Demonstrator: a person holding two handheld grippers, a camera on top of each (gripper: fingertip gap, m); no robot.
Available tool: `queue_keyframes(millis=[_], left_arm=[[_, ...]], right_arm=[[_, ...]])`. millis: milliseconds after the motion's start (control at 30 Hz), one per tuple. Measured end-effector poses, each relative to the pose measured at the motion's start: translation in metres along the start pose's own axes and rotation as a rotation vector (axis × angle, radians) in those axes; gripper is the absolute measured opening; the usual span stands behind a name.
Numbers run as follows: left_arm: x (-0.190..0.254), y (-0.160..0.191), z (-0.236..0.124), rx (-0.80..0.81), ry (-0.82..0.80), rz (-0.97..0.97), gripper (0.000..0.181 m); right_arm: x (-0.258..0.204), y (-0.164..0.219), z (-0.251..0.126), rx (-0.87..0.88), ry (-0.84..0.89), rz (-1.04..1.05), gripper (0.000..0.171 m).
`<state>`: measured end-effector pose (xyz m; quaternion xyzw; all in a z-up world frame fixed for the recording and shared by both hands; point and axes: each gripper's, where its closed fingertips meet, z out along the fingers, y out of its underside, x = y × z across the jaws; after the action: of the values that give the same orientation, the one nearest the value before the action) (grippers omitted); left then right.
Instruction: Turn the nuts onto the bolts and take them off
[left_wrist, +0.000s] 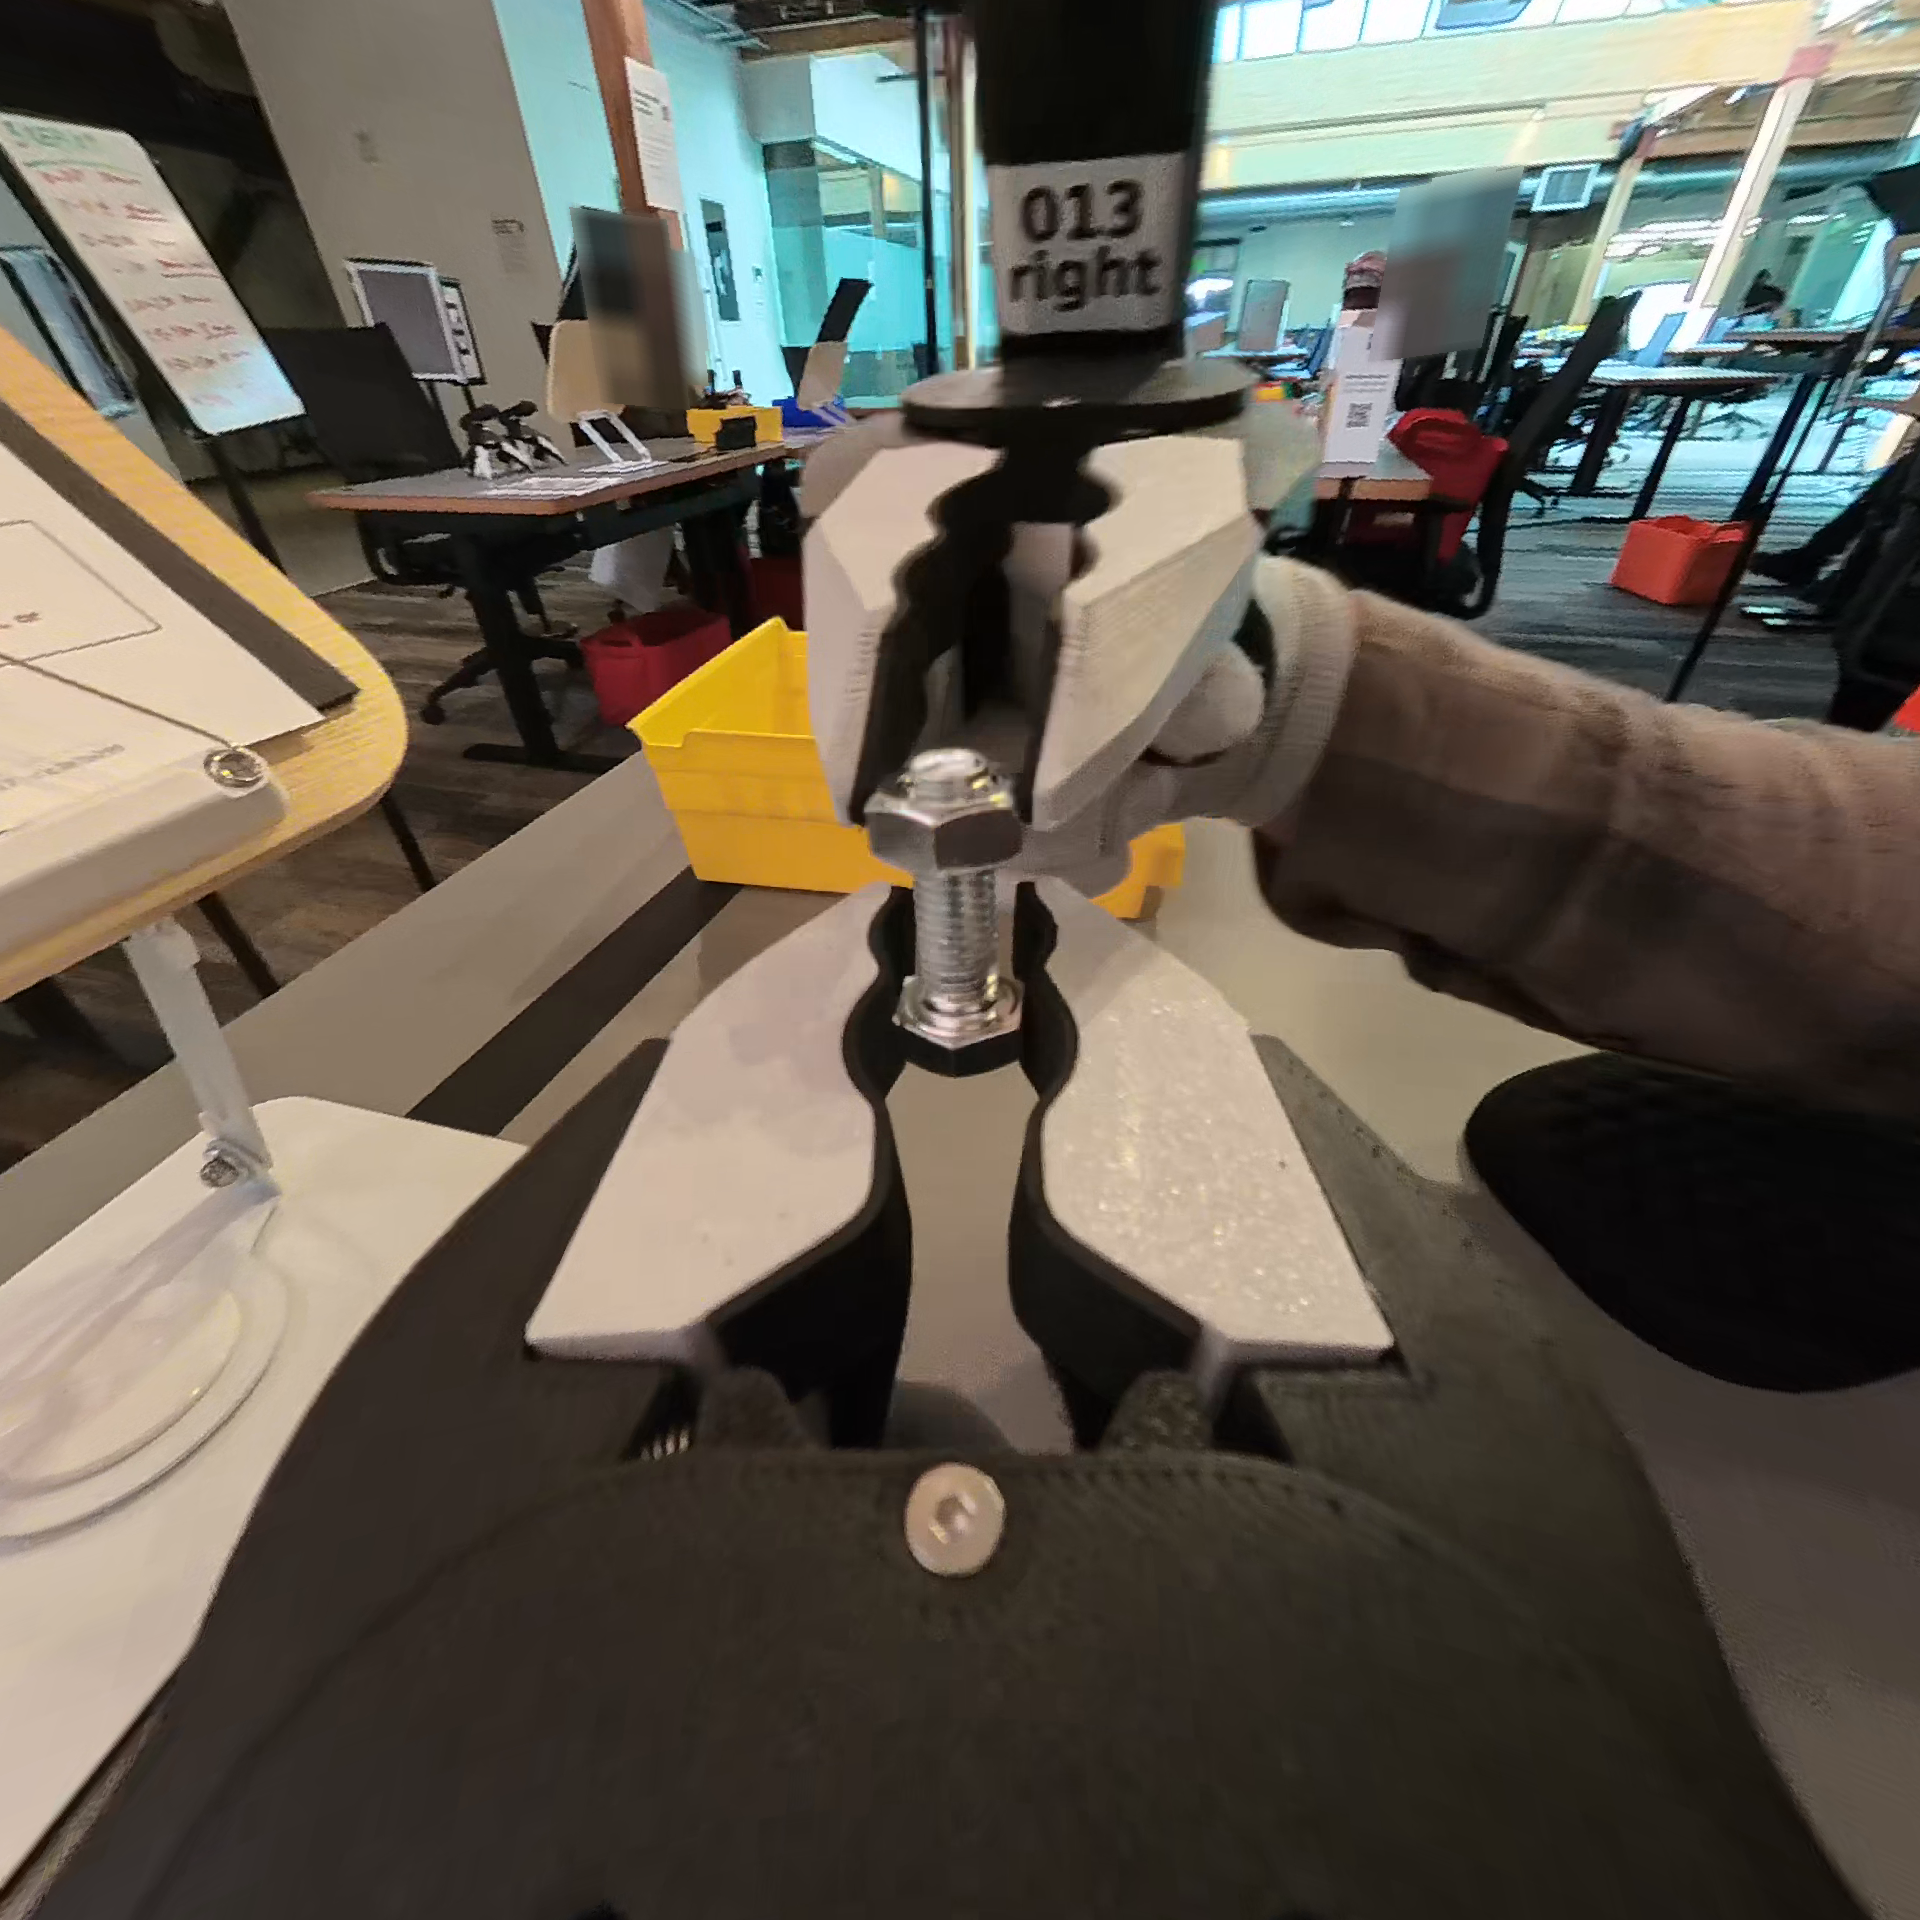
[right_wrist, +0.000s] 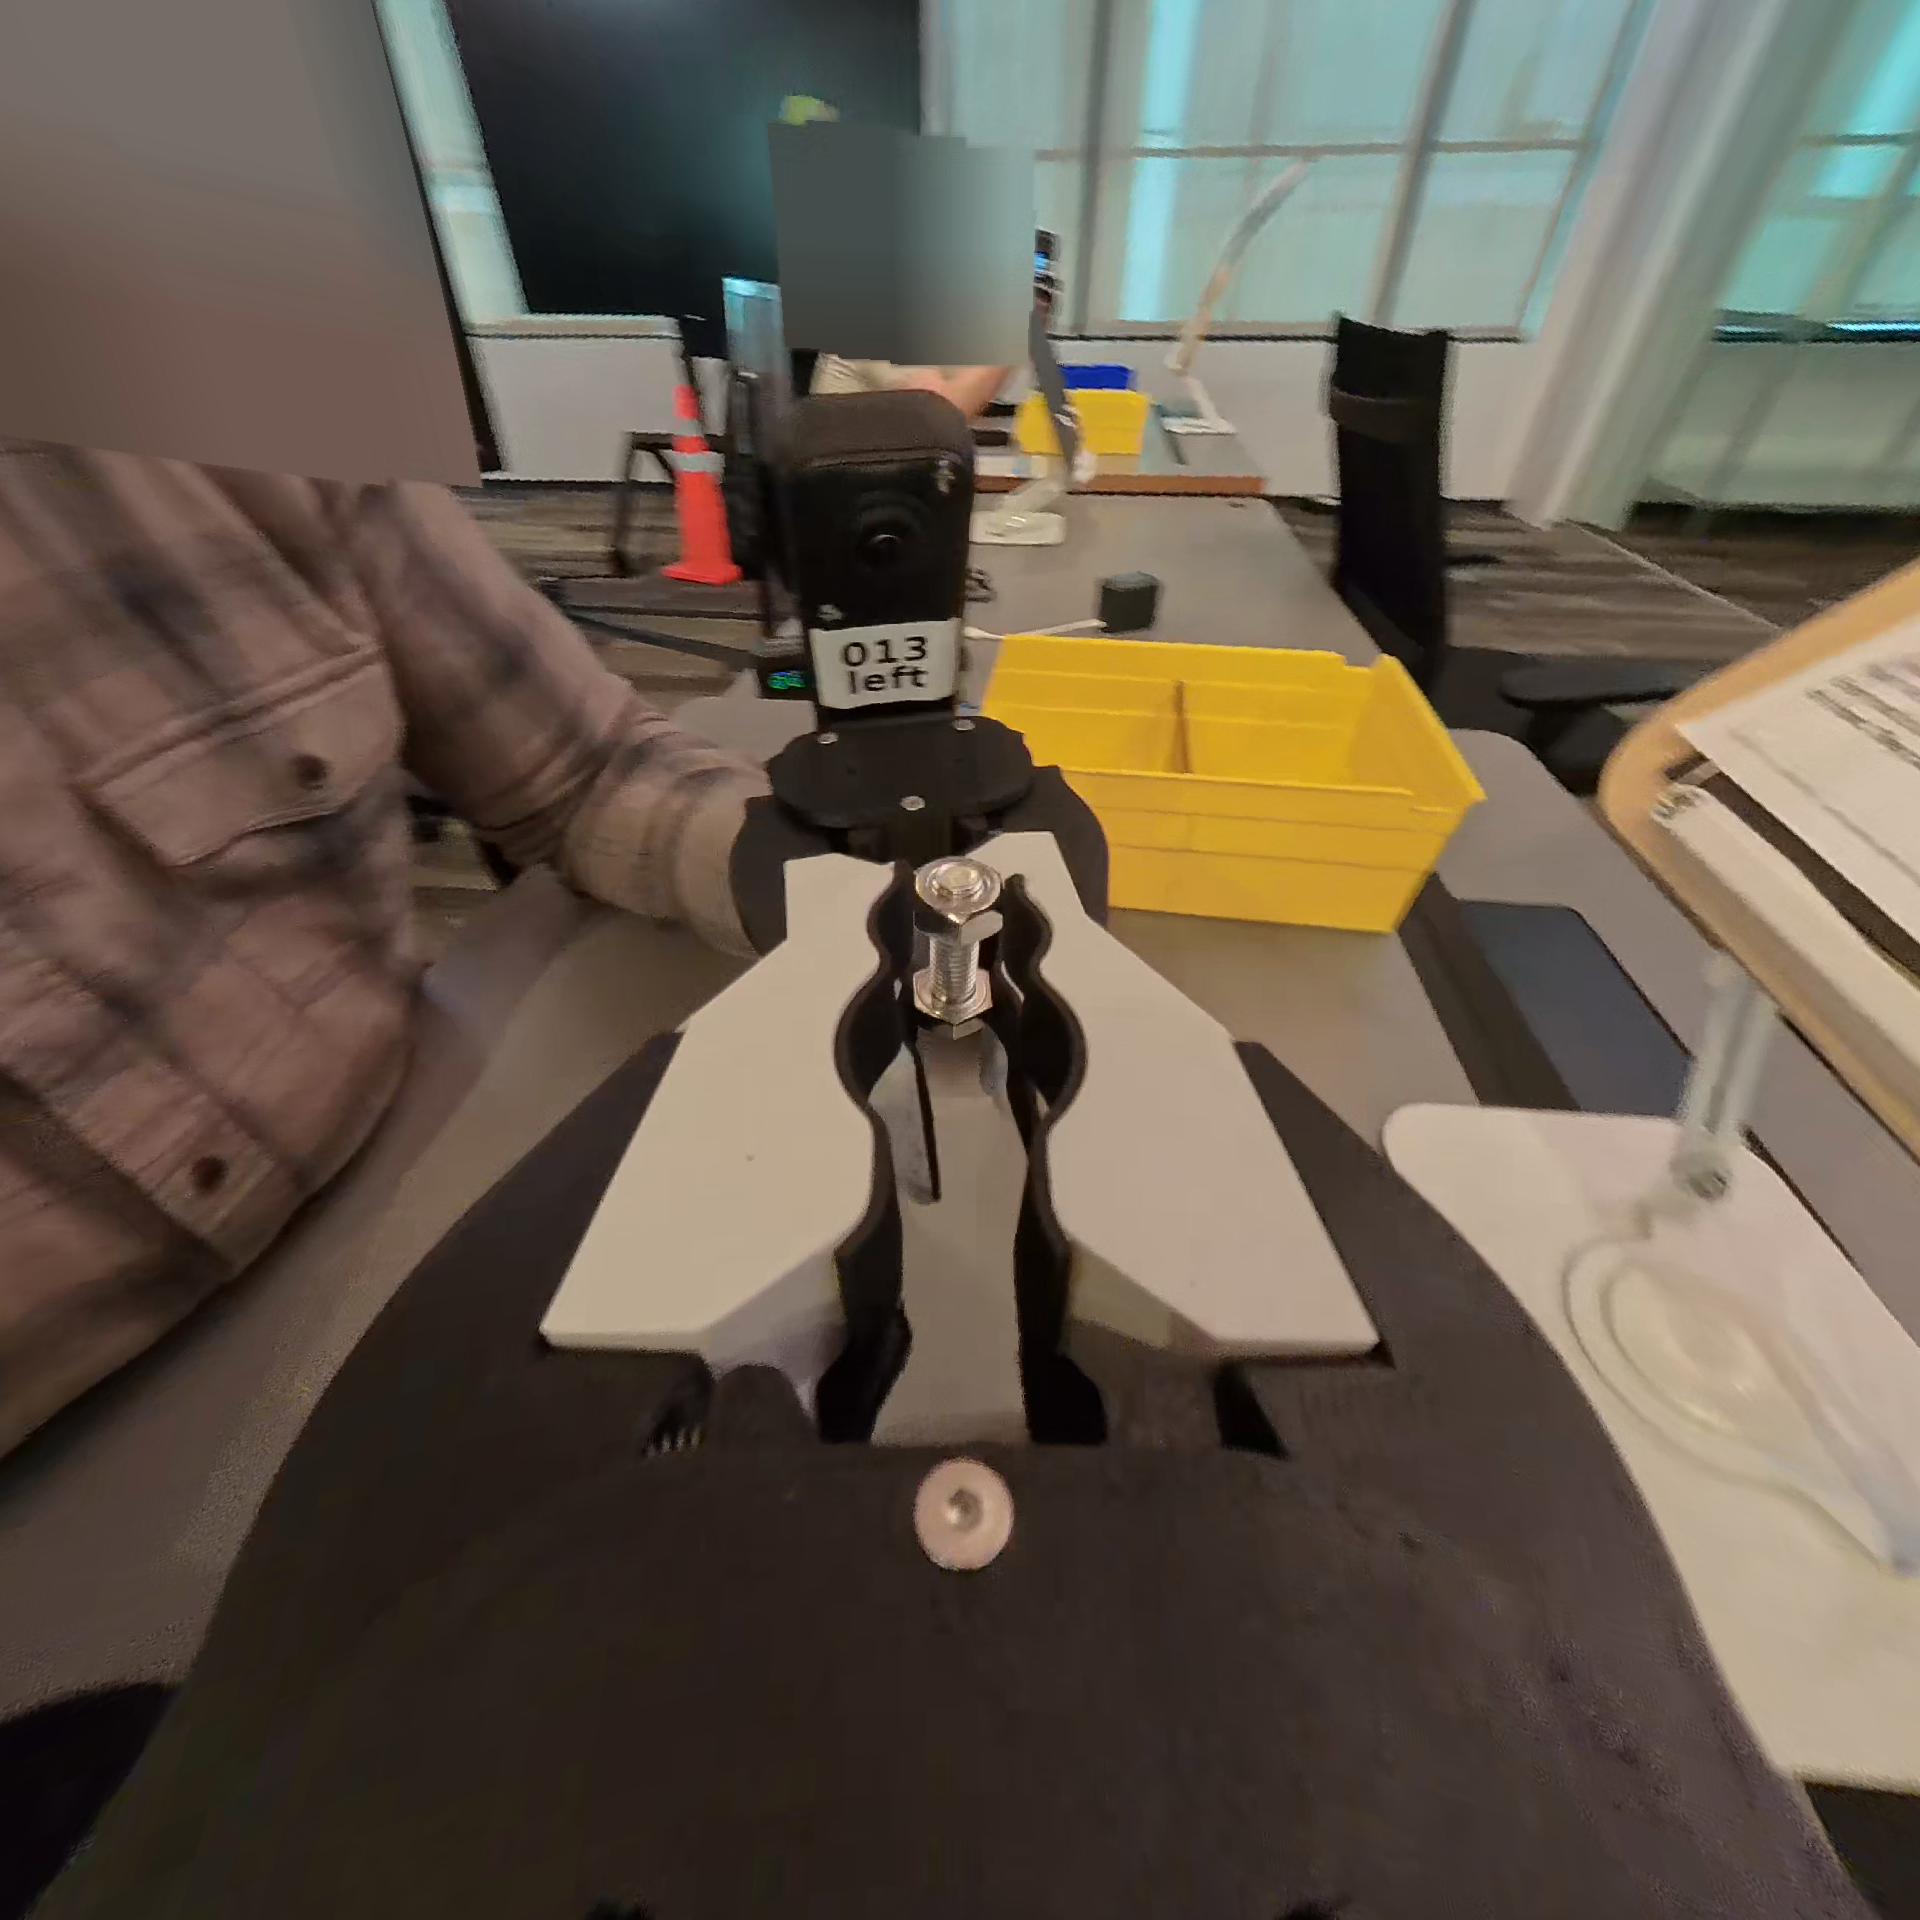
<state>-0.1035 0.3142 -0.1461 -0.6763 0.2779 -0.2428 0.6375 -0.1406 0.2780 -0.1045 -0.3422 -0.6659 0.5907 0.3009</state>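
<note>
Between the 2 grippers the bolt (left_wrist: 951, 935) stands up, left gripper (left_wrist: 956, 1023) squeezing its bottom end and right gripper (left_wrist: 940, 821) pinching the nut (left_wrist: 943, 831), which might slip and drop.

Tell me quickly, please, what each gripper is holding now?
Left gripper: shut on the bolt.
Right gripper: shut on the nut.
</note>
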Motion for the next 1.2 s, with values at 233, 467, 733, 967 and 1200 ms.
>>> queue_keyframes(millis=[233, 467, 733, 967, 1200], left_arm=[[-0.011, 0.008, 0.003, -0.016, -0.097, 0.036, 0.019], [-0.016, 0.021, 0.009, -0.044, -0.179, 0.051, 0.019], [-0.008, 0.019, 0.01, -0.028, -0.155, 0.053, 0.018], [-0.003, 0.011, 0.007, -0.007, -0.088, 0.011, 0.019], [0.011, -0.004, 0.004, 0.033, -0.005, -0.044, 0.019]], right_arm=[[0.01, 0.008, -0.001, -0.036, 0.42, 0.065, 0.015], [0.018, 0.022, -0.01, -0.042, 0.984, 0.115, 0.015], [0.008, 0.02, -0.008, -0.085, 1.203, 0.002, 0.017], [-0.002, -0.023, -0.019, 0.015, 0.822, -0.041, 0.032], [-0.028, -0.027, -0.021, 0.005, 0.11, -0.061, 0.023]])
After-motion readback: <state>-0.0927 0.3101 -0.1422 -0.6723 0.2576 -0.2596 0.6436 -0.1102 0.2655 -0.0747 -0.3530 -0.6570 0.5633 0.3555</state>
